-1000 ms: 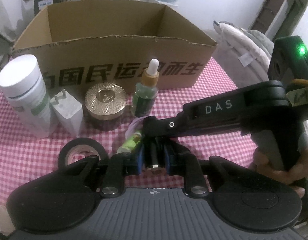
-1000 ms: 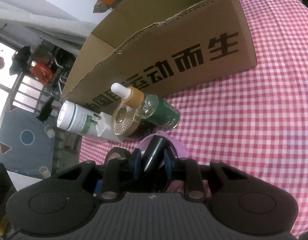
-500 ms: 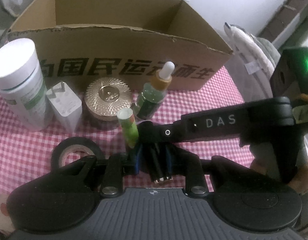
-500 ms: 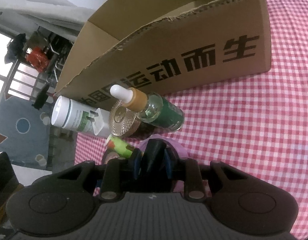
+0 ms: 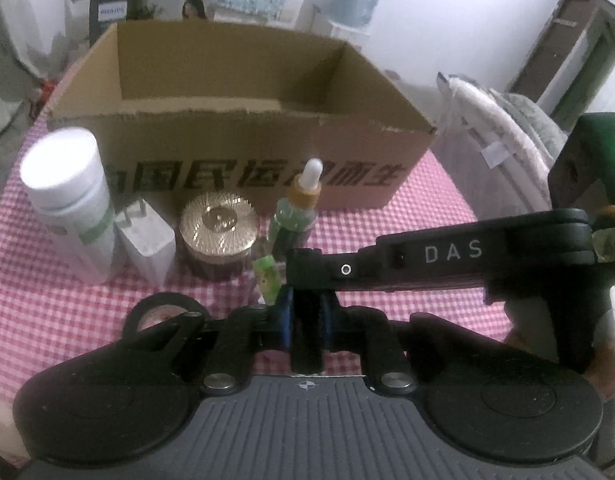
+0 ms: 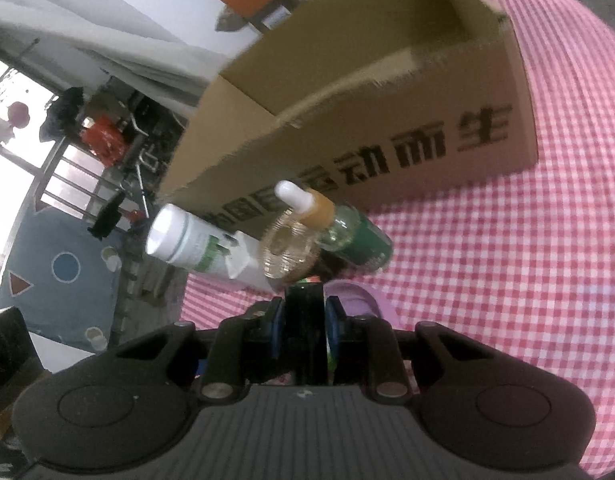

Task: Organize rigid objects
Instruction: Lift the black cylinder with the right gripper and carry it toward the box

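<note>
Here, left claw (image 5: 305,312) and right claw (image 6: 305,320) each clamp a dark cylindrical object; a small green tube (image 5: 267,276) stands before the cardboard box (image 5: 243,136) beside the dropper bottle (image 5: 297,212) on the desk (image 5: 47,300).

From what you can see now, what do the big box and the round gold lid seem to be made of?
The big box looks like plain brown cardboard, matte, with a ragged torn top edge and black printed characters. The round gold lid looks like shiny metal or metallised plastic: fine ribs radiate from its centre and catch the light. Which of the two, I cannot tell.
</note>
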Demonstrator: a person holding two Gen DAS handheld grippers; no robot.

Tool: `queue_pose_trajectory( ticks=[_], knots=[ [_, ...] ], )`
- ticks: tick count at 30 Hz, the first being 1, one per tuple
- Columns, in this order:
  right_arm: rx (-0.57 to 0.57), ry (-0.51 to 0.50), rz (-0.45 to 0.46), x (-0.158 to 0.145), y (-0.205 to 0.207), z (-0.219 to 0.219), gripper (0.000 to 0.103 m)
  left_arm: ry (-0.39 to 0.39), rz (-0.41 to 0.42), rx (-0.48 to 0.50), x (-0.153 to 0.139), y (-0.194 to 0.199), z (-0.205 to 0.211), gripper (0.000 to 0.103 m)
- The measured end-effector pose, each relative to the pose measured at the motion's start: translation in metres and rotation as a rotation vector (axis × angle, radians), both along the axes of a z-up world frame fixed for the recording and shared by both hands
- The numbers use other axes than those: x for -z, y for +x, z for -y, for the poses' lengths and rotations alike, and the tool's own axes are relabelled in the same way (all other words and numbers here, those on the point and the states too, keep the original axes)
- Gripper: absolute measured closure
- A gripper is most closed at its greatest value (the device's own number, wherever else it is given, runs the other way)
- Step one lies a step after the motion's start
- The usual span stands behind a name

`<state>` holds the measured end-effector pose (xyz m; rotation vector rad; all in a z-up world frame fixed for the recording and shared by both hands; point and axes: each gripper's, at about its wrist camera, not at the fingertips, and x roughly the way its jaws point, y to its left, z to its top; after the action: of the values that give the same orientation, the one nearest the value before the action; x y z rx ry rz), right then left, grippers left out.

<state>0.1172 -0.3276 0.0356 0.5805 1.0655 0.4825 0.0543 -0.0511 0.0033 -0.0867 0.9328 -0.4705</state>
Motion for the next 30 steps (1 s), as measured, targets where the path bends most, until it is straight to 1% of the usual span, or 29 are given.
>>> queue_pose_trajectory(
  ticks=[4,9,12,14,17,20,22,25,27,30],
  knots=[
    [-0.007,-0.008,0.072,-0.019,-0.008,-0.002,0.079,-0.003,0.05,-0.006,-0.015,-0.007,-0.002,0.091],
    [-0.021,0.011,0.155,-0.046,-0.012,-0.003,0.079,-0.021,0.105,-0.025,-0.036,-0.009,-0.008,0.092],
    [-0.034,0.024,0.22,-0.069,-0.011,-0.005,0.081,-0.041,0.146,-0.038,-0.052,-0.006,-0.01,0.092],
    [-0.048,0.037,0.262,-0.082,-0.008,-0.008,0.086,-0.056,0.175,-0.047,-0.064,-0.004,-0.015,0.092],
    [-0.07,0.036,0.329,-0.106,0.005,-0.013,0.086,-0.07,0.216,-0.072,-0.08,0.006,-0.019,0.093],
    [-0.086,0.045,0.369,-0.123,0.022,-0.017,0.086,-0.068,0.256,-0.091,-0.093,0.017,-0.022,0.093],
    [-0.096,0.048,0.379,-0.131,0.038,-0.022,0.086,-0.086,0.255,-0.11,-0.098,0.03,-0.027,0.093],
    [-0.103,0.073,0.352,-0.132,0.057,-0.025,0.086,-0.105,0.259,-0.133,-0.099,0.038,-0.034,0.093],
    [-0.104,0.076,0.352,-0.131,0.059,-0.022,0.086,-0.1,0.266,-0.135,-0.098,0.035,-0.039,0.093],
    [-0.104,0.082,0.337,-0.122,0.052,-0.015,0.086,-0.093,0.231,-0.132,-0.085,0.03,-0.04,0.092]
  ],
)
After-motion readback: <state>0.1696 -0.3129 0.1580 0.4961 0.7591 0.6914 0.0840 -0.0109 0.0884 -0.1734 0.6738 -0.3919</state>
